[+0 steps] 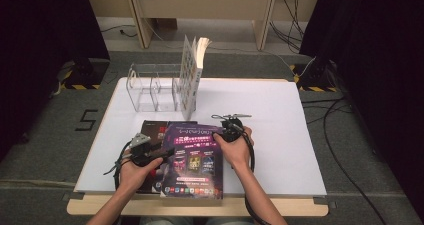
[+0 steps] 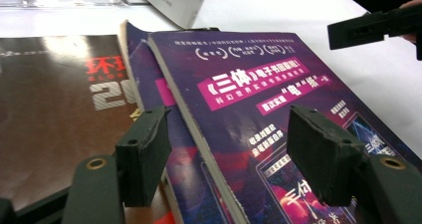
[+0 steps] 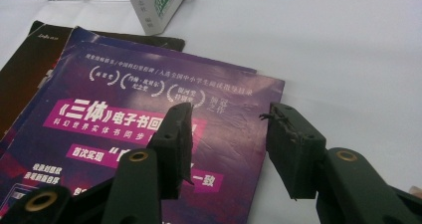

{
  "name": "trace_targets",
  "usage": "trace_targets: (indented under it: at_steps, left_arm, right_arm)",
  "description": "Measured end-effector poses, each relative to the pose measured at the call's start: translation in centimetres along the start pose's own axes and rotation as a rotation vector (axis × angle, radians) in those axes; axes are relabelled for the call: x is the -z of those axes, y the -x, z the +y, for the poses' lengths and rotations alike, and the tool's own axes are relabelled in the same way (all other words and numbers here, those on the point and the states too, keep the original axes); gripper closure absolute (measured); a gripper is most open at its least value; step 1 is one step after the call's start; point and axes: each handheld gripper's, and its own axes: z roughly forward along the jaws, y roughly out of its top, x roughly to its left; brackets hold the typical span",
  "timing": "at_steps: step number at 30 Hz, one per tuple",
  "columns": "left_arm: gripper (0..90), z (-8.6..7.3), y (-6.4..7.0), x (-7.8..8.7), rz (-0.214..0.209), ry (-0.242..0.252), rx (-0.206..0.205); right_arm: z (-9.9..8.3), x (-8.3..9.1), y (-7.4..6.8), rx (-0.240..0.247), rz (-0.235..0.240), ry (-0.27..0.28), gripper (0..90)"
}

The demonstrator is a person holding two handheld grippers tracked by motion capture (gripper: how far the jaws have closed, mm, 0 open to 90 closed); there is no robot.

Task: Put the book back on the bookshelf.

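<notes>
your left gripper (image 2: 229, 159): jaws spread, straddling left edge of purple book (image 1: 192, 157) | your right gripper (image 3: 229, 144): jaws spread over book's far right corner, nothing pinched | purple book flat on near worktop (image 1: 280, 115), overlapping brown magazine (image 2: 50, 99) | farther: upright book (image 1: 192, 75) leaning at clear rack (image 1: 150, 87)

Upright book (image 1: 191, 80) (beside clear rack (image 1: 151, 87))

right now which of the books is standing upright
The white-covered book at the clear acrylic rack, standing on end with pages fanned. The purple magazine and dark magazine lie flat.
</notes>
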Motion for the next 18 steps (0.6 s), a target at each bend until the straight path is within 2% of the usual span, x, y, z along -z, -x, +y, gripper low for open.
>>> trace_targets:
  at_steps: [7,9,11,12,13,18]
  left_arm:
    - [33.0,0.1,0.0,-0.8,0.001,-0.023,0.002]
    - [32.9,0.0,-0.2,-1.1,-0.002,-0.035,0.027]
    - [32.9,-0.1,-0.3,-1.2,0.0,-0.044,0.028]
    - [32.9,-0.2,-0.4,-1.3,-0.001,-0.044,0.029]
    - [32.9,-0.2,-0.4,-1.3,-0.004,-0.043,0.031]
    - [32.8,0.0,-0.4,-1.6,0.001,-0.044,0.033]
  right_arm:
    - [-0.1,-0.6,0.3,-0.013,-0.003,-0.02,52.8]
    - [-0.1,-0.7,0.4,-0.018,0.001,-0.024,52.4]
    - [-0.1,-0.9,0.4,-0.02,0.001,-0.029,52.0]
    - [-0.1,-1.0,0.5,-0.019,0.003,-0.03,51.8]
    - [-0.1,-1.0,0.4,-0.041,0.001,-0.041,51.7]
    - [0.0,-1.5,0.7,-0.035,-0.009,-0.053,51.5]
